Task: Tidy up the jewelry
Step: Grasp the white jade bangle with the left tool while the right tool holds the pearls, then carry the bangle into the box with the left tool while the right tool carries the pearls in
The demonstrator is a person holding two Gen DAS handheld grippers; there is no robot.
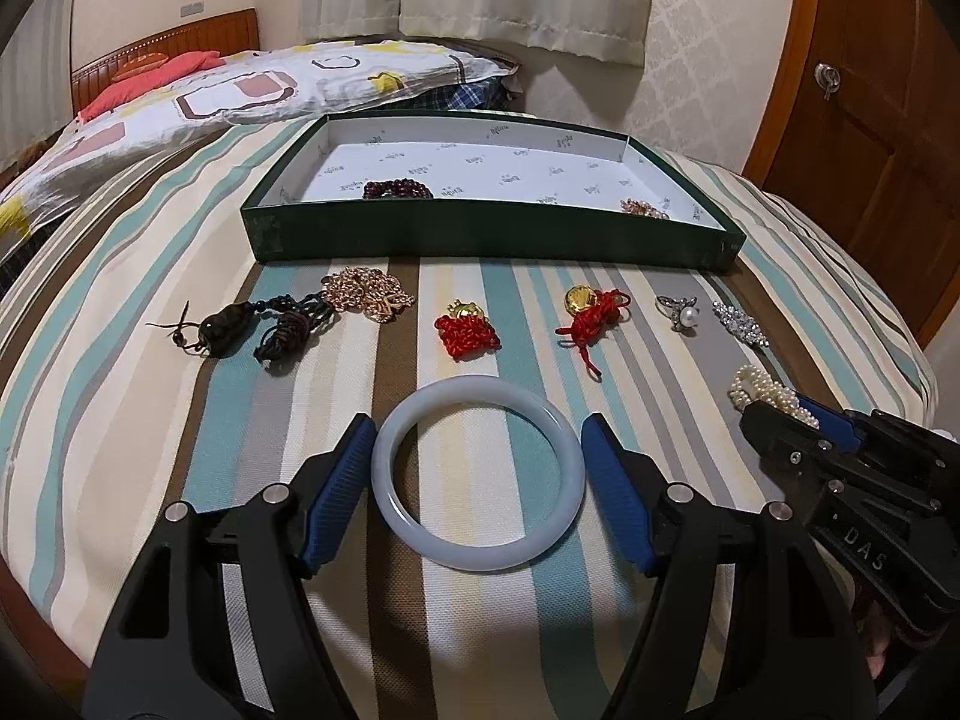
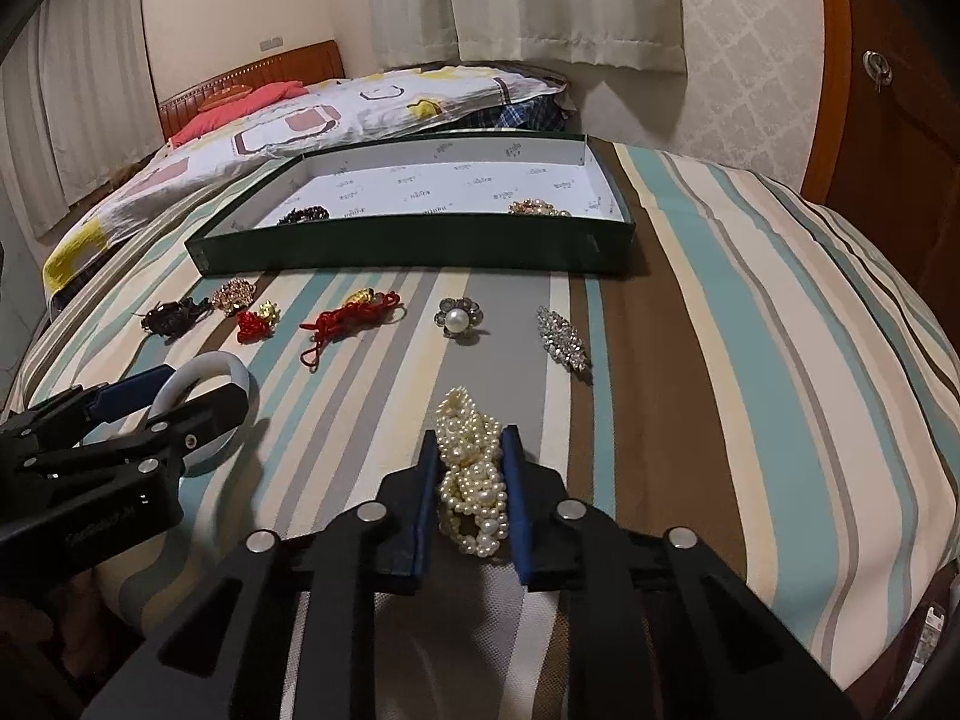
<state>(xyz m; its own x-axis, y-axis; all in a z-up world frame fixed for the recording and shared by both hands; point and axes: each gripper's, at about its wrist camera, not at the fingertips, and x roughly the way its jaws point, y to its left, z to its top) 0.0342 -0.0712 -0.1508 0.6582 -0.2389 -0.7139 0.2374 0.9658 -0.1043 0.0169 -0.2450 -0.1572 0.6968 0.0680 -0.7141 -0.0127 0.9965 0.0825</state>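
Observation:
A pale white bangle (image 1: 384, 468) lies flat on the striped bed cover, and my left gripper (image 1: 477, 420) is shut on it, one blue pad against each side of the ring. In the right wrist view the left gripper (image 2: 192, 390) appears at the left with the bangle (image 2: 210, 369) in it. My right gripper (image 2: 470, 435) is shut on a bunched pearl bracelet (image 2: 471, 480) that rests on the cover. The left wrist view shows the right gripper (image 1: 774, 414) at the pearl bracelet (image 1: 759, 387). A shallow green box (image 1: 480, 234) lies beyond, holding a dark red bead bracelet (image 1: 399, 189) and a gold-pink piece (image 1: 642, 208).
Loose pieces lie in a row before the box: a dark cord pendant (image 1: 264, 324), gold chain (image 1: 366, 294), red knot charm (image 1: 465, 333), red cord with gold charm (image 1: 591, 312), pearl ring (image 1: 678, 312), rhinestone brooch (image 1: 741, 324). A pillow (image 1: 240, 90) lies behind; a wooden door (image 1: 870, 120) stands at right.

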